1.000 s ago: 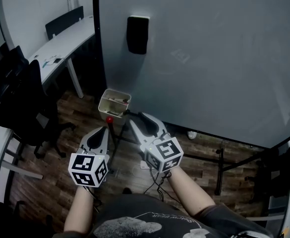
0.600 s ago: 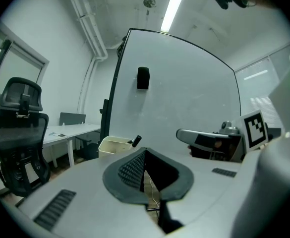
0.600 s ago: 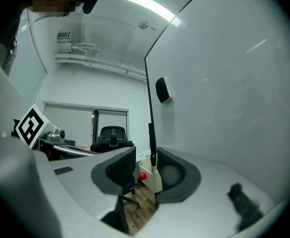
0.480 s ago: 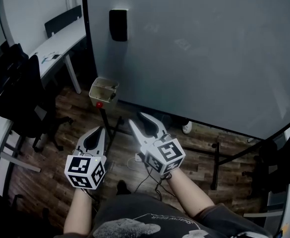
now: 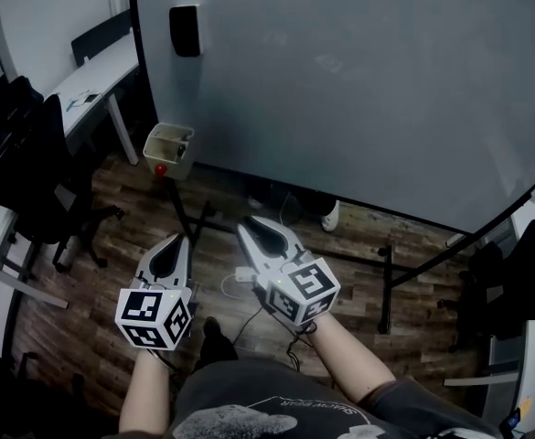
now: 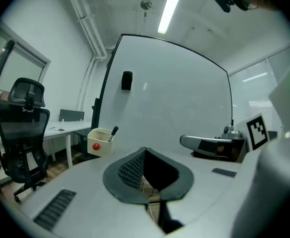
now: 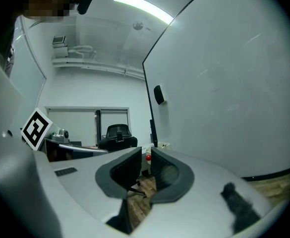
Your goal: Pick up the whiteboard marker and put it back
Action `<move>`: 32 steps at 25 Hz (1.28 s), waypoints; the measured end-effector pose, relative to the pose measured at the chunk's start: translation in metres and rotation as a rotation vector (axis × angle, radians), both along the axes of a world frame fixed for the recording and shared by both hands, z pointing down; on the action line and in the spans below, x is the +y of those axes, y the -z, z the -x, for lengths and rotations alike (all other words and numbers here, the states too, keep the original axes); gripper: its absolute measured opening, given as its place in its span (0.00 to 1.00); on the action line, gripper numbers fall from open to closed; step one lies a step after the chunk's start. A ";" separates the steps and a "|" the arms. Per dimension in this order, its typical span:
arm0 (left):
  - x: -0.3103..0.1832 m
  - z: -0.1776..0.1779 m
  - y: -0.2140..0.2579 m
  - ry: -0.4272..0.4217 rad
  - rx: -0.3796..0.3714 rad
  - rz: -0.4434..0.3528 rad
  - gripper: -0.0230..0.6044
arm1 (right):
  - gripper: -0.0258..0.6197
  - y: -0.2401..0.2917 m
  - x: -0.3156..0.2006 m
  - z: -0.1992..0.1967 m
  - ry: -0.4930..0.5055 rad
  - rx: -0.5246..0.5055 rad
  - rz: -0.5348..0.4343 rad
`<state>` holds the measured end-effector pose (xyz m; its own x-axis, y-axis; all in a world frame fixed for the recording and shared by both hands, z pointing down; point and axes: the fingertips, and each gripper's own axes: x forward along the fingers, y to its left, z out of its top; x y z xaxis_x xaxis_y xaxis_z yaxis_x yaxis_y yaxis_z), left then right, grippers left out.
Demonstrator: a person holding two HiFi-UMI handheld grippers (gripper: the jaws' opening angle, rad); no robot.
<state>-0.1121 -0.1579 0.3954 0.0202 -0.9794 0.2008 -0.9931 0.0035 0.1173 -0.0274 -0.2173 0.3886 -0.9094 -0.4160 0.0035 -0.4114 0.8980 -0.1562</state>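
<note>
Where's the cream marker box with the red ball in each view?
Head view: cream marker box sits upper left, below the whiteboard's left edge.
Left gripper view: left of centre, with a marker sticking out.
Right gripper view: small, near centre, partly hidden.
Shared landmark: the black block on the whiteboard, above the box in all three views.
</note>
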 end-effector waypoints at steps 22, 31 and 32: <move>0.066 -0.068 0.004 0.019 0.006 -0.005 0.06 | 0.07 -0.006 0.068 -0.066 0.032 0.091 -0.052; 0.078 -0.083 0.006 0.016 -0.004 -0.002 0.06 | 0.07 -0.007 0.081 -0.081 0.040 0.080 -0.032; 0.080 -0.084 0.006 0.019 -0.004 -0.003 0.06 | 0.07 -0.007 0.083 -0.082 0.043 0.080 -0.034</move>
<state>-0.0286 -0.0782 0.3898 0.0008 -0.9802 0.1980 -0.9933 0.0222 0.1136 0.0542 -0.1344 0.3954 -0.9239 -0.3773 0.0634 -0.3819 0.9195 -0.0935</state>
